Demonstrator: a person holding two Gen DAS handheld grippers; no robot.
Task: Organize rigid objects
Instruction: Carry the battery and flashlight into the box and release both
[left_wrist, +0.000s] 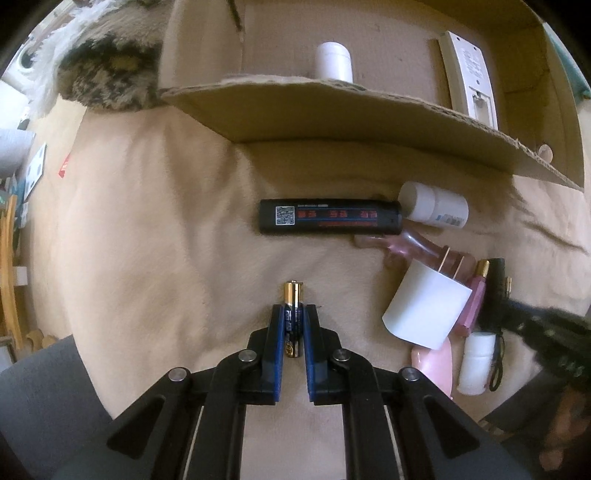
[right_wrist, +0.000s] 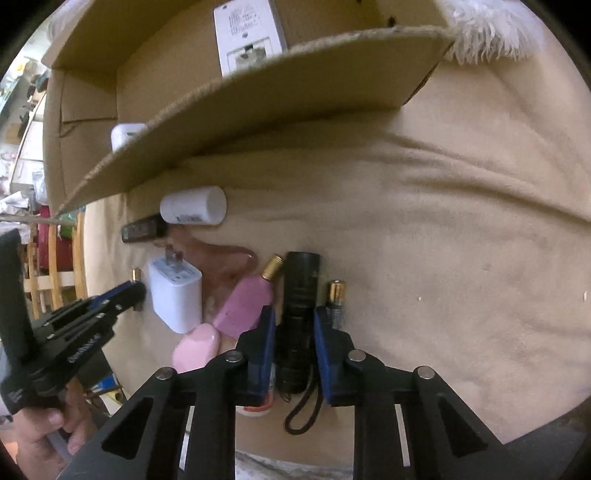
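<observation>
Left gripper (left_wrist: 294, 314) pinches the battery (left_wrist: 293, 317); right gripper (right_wrist: 294, 317) straddles the flashlight (right_wrist: 297, 314) (contact unclear), cardboard box (right_wrist: 295, 88) at twelve o'clock.

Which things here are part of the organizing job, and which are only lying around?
Part of the job:
left gripper shut on a battery
right gripper around the black flashlight
white charger
white bottle
cardboard box

Only lying around:
fluffy fabric
beige cloth
</observation>
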